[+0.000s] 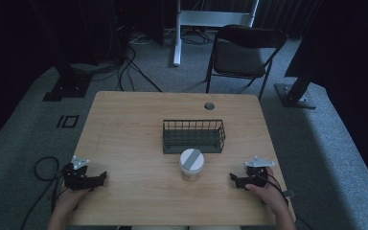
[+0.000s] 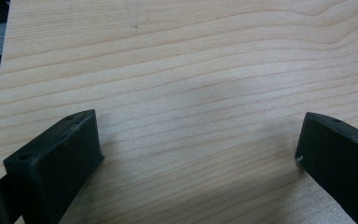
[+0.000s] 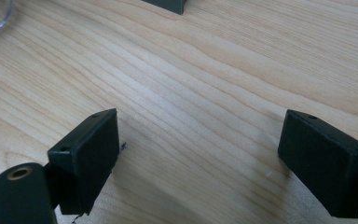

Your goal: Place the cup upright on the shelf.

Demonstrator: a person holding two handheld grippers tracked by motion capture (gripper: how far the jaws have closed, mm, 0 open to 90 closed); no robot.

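I hold both the left claw (image 1: 101, 176) and right claw (image 1: 233, 179) wide open, empty, flanking the jar (image 1: 191, 164) on the tabletop (image 1: 134, 139).

One bench (image 1: 124, 134) stands here, with one dark wire basket (image 1: 193, 136) at its middle. One clear jar (image 1: 191, 164) with a grey-and-white lid sits just in front of the basket. Two tools are on the bench: the left tool (image 1: 100, 178) well to the basket's front left, the right tool (image 1: 235, 179) to its front right. One folding chair (image 1: 242, 55) waits on the floor beyond the basket.
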